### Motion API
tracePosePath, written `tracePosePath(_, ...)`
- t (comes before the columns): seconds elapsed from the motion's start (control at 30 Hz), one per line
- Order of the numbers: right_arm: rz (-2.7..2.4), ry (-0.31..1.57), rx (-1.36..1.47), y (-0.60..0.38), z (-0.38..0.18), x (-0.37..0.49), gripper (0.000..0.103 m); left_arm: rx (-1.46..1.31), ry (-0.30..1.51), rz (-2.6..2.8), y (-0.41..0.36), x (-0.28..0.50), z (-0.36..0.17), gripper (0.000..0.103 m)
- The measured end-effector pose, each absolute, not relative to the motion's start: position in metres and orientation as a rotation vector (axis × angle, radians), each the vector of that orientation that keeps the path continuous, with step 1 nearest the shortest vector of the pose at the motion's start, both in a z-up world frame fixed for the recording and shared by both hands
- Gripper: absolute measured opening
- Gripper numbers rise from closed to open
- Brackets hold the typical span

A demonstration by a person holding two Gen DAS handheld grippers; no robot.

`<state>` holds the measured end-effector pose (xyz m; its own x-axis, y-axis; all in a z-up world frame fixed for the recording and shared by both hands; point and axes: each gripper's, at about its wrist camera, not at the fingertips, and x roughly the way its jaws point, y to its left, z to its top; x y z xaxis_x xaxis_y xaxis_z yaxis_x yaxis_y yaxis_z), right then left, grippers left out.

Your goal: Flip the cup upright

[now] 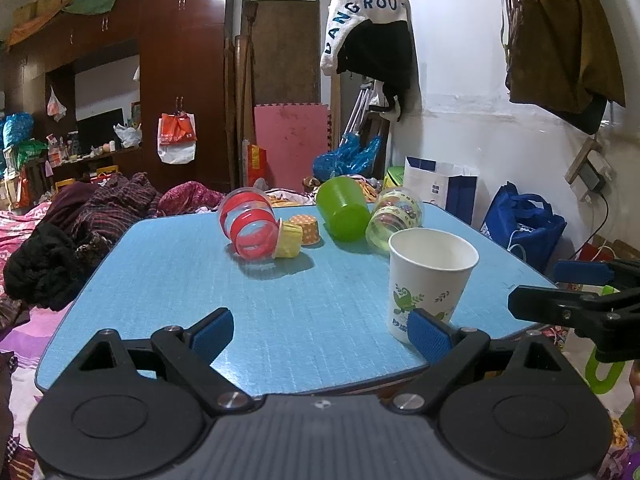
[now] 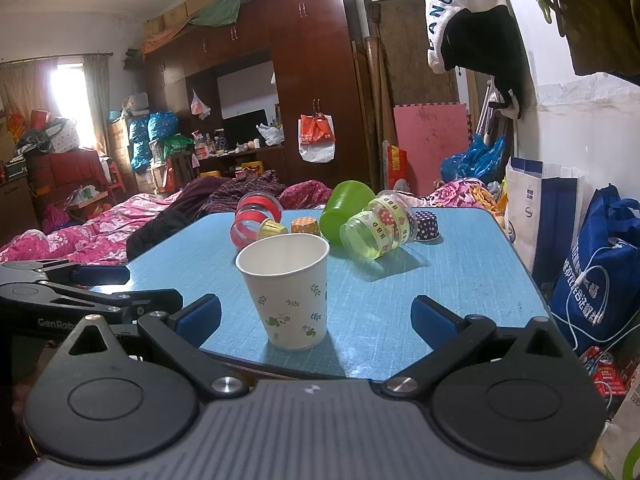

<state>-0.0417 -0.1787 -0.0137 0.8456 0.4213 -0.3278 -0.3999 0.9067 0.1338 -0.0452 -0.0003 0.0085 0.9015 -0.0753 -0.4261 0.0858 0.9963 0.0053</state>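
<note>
A white paper cup with green leaf print (image 1: 430, 280) (image 2: 289, 288) stands upright, mouth up, near the front edge of the blue table (image 1: 192, 280) (image 2: 460, 276). My left gripper (image 1: 320, 330) is open and empty; the cup stands just beyond its right finger. My right gripper (image 2: 316, 316) is open and empty; the cup stands between and just ahead of its fingers, touching neither. The right gripper also shows in the left wrist view (image 1: 576, 292), and the left gripper in the right wrist view (image 2: 100, 284).
Further back lie a red-striped clear cup (image 1: 250, 222) (image 2: 254, 220), a green cup (image 1: 344, 210) (image 2: 346, 206) and a yellow-green patterned clear cup (image 1: 396, 216) (image 2: 378, 226), all on their sides, with small cupcake liners (image 1: 306, 229) (image 2: 426, 226). Bags stand to the right (image 2: 596, 264); a bed lies left (image 2: 80, 232).
</note>
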Motion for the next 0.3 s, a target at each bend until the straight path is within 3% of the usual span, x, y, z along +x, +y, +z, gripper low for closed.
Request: tracePosePath(0.3,0.433,0.360,0.062,-0.1786,-0.0139,-0.0418,0.102,0.029,0.434,-0.074,0.0003,-0.0433,0.0098,0.095)
